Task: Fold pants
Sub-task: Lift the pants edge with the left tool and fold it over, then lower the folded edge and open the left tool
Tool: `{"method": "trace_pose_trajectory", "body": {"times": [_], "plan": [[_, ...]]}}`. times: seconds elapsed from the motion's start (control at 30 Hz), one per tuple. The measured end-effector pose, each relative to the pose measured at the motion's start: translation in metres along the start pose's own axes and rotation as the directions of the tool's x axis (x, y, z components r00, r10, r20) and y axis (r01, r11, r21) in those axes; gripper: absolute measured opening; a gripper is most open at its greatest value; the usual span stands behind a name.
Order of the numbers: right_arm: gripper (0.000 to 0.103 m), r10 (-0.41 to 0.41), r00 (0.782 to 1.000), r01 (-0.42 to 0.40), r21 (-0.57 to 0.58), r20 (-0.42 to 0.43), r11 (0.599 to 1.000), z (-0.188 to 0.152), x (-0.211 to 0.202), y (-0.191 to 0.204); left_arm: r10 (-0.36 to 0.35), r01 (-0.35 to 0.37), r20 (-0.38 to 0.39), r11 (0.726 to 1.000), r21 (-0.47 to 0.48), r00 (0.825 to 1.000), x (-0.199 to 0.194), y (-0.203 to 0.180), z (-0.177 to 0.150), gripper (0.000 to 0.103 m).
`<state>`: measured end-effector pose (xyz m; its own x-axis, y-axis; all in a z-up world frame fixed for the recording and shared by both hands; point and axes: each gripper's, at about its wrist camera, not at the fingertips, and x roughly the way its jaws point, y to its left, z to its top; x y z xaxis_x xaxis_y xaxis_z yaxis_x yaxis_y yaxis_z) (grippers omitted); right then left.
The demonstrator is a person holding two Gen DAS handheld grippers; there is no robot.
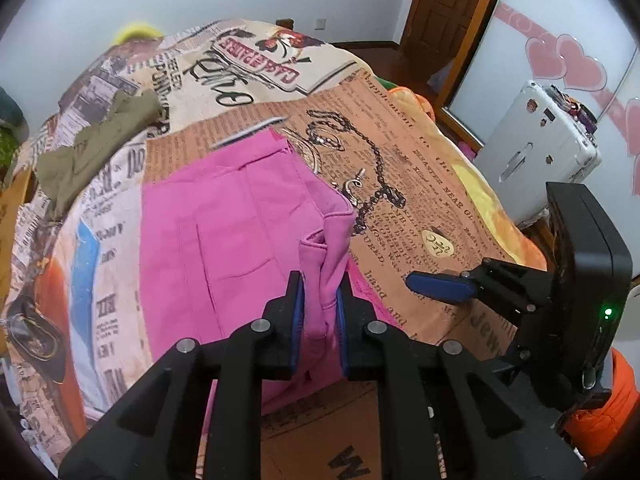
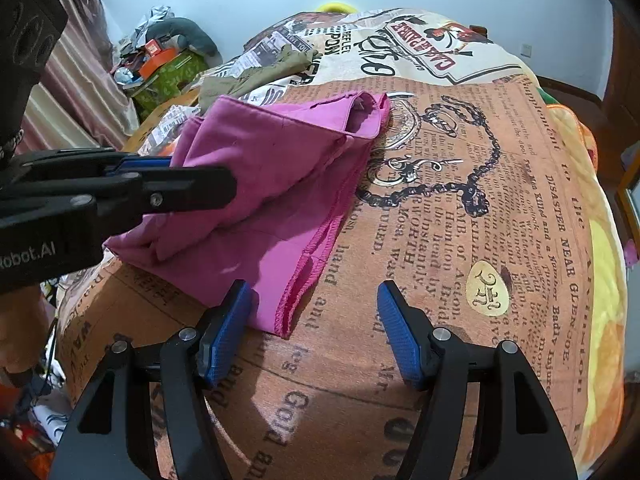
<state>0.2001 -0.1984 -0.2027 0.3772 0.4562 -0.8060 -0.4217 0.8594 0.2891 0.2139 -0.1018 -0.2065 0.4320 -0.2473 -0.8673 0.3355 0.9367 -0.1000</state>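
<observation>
left wrist view: left gripper (image 1: 320, 300) jaws narrow, pinching a raised fold of pink pants (image 1: 224, 220); pants lie on the bed's printed blanket (image 1: 420, 184).
olive garment (image 1: 92, 152): far left, apart.
right wrist view: right gripper (image 2: 314, 320) jaws wide, holding nothing, just beside the pants' near hem.

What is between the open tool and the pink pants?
Nothing visible. The right tool hangs open above the bedspread, with only bare spread between it and the pants' near hem. The left tool already pinches a fold of them.
</observation>
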Motion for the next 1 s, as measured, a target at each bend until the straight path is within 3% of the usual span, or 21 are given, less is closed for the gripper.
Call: {"method": "trace_pose_trajectory", "body": {"times": [0.07, 0.2, 0.27, 0.37, 0.47, 0.6, 0.7, 0.83, 1.0], "plan": [[0.062, -0.007, 1.000, 0.007, 0.007, 0.005, 1.000, 0.000, -0.001, -0.001, -0.009, 0.009, 0.000, 1.000, -0.007, 1.000, -0.006, 0.002, 0.001, 0.024], [0.062, -0.011, 1.000, 0.011, 0.024, 0.010, 1.000, 0.000, -0.004, -0.004, -0.031, 0.035, 0.066, 0.998, -0.051, 0.997, -0.030, 0.012, -0.002, 0.058], [0.062, -0.020, 1.000, 0.020, 0.026, 0.020, 0.999, 0.001, -0.008, -0.005, -0.004, 0.010, 0.098, 0.998, -0.060, 0.995, -0.040, 0.018, -0.003, 0.062], [0.062, -0.024, 0.999, 0.023, 0.032, 0.045, 0.999, 0.005, -0.018, -0.006, 0.061, -0.053, 0.107, 0.996, -0.070, 0.992, -0.044, 0.034, -0.007, 0.064], [0.062, -0.034, 0.996, 0.032, 0.029, 0.084, 0.999, 0.010, -0.030, -0.006, 0.116, -0.112, 0.054, 0.991, -0.077, 0.992, -0.031, 0.049, -0.017, 0.064], [0.062, -0.031, 0.991, 0.028, 0.024, 0.132, 0.999, 0.022, -0.040, -0.003, 0.127, -0.130, -0.045, 0.989, -0.073, 0.991, -0.002, 0.059, -0.040, 0.065], [0.062, -0.028, 0.989, 0.027, 0.009, 0.148, 1.000, 0.031, -0.040, 0.002, 0.116, -0.120, -0.048, 0.988, -0.094, 0.992, 0.004, 0.061, -0.053, 0.066], [0.062, -0.031, 0.993, 0.032, -0.009, 0.118, 0.999, 0.035, -0.022, 0.007, 0.092, -0.096, -0.040, 0.987, -0.132, 0.995, 0.002, 0.068, -0.056, 0.068], [0.062, -0.069, 0.997, 0.070, -0.037, 0.028, 0.997, 0.018, 0.006, 0.007, 0.123, -0.122, 0.001, 0.984, -0.133, 0.992, -0.015, 0.075, -0.045, 0.068]]}}
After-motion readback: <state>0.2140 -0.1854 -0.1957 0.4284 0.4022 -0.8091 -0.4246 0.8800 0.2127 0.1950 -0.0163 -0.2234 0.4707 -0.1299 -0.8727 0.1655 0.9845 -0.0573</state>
